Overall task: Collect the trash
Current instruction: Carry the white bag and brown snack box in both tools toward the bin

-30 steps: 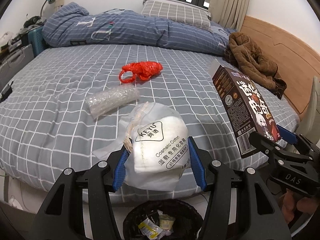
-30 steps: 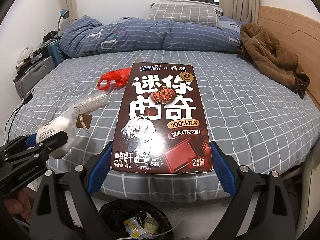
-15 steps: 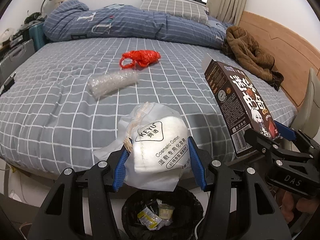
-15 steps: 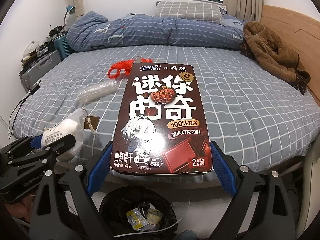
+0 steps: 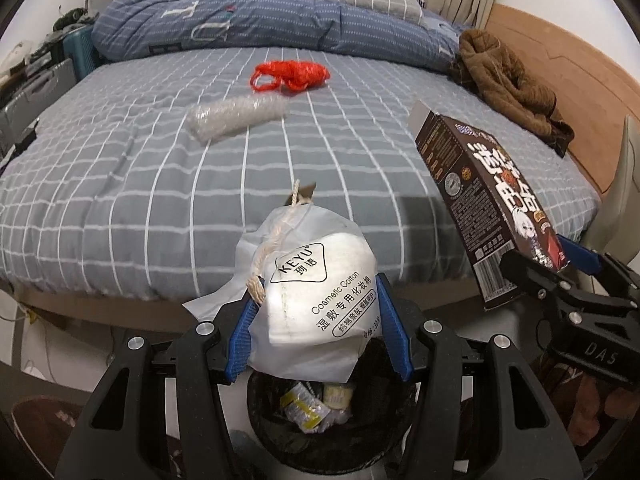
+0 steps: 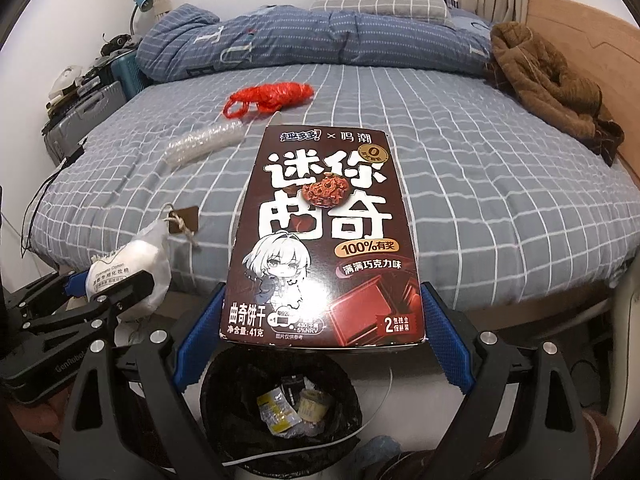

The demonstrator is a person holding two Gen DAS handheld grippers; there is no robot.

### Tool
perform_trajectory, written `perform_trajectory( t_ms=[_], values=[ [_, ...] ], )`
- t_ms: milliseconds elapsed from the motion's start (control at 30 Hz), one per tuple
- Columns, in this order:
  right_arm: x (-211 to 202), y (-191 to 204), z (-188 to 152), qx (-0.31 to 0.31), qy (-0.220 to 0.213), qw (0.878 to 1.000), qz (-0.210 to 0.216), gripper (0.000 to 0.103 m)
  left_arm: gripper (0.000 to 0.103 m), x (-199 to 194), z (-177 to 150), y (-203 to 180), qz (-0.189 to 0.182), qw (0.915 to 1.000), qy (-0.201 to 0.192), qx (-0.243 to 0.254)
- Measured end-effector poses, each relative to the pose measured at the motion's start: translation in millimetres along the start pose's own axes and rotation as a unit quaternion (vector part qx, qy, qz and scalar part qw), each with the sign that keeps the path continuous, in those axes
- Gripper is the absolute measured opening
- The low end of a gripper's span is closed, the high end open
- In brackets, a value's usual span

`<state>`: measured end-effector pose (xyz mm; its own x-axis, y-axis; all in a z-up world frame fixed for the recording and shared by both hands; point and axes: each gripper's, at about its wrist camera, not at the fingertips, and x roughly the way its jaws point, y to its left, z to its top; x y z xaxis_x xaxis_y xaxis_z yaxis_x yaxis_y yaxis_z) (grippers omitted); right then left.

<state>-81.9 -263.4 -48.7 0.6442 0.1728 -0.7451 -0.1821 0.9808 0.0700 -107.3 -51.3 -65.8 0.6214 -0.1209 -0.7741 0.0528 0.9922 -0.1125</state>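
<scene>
My left gripper (image 5: 318, 328) is shut on a white cotton-pad bag (image 5: 316, 296) with a string tie, held right above a black-lined trash bin (image 5: 276, 436) on the floor. My right gripper (image 6: 320, 332) is shut on a dark brown cookie box (image 6: 324, 240), gripped at its lower end over the same trash bin (image 6: 232, 412). The box (image 5: 492, 216) also shows at the right of the left wrist view, the bag (image 6: 132, 268) at the left of the right wrist view. A red plastic bag (image 5: 290, 75) and a clear bubble-wrap roll (image 5: 236, 118) lie on the bed.
The bed (image 5: 120, 184) has a grey checked sheet, a rolled blue duvet (image 5: 260, 24) at its far end and a brown coat (image 5: 508, 80) on the right. Suitcases and clutter (image 6: 84, 100) stand to the left. The bin holds several wrappers (image 6: 288, 408).
Both grippers have moved back from the bed and down with their loads, so the bed edge has receded and the trash bin now lies more fully below them.
</scene>
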Motion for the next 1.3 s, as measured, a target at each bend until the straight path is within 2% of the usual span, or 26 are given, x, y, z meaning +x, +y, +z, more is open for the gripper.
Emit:
perform_trajectory(
  t_ms=[500,700,933,1100,1300],
  values=[
    [7,11,-64,-0.008,0.062,0.998,0.000,0.088,0.054,2,-63,13,0.002,0.9979,0.061,-0.021],
    [11,23,-89,-0.017,0.088,0.996,0.006,0.088,0.054,18,-82,24,0.006,0.9958,0.089,-0.025],
    [23,35,-105,-0.030,0.120,0.992,0.018,0.088,0.054,29,-89,30,0.004,0.9946,0.100,-0.029],
    [44,41,-115,-0.032,0.159,0.986,0.027,0.088,0.054,37,-94,31,0.003,0.9940,0.106,-0.027],
    [64,53,-117,-0.036,0.182,0.982,0.031,0.088,0.054,44,-97,47,0.016,0.9926,0.114,-0.038]
  ],
)
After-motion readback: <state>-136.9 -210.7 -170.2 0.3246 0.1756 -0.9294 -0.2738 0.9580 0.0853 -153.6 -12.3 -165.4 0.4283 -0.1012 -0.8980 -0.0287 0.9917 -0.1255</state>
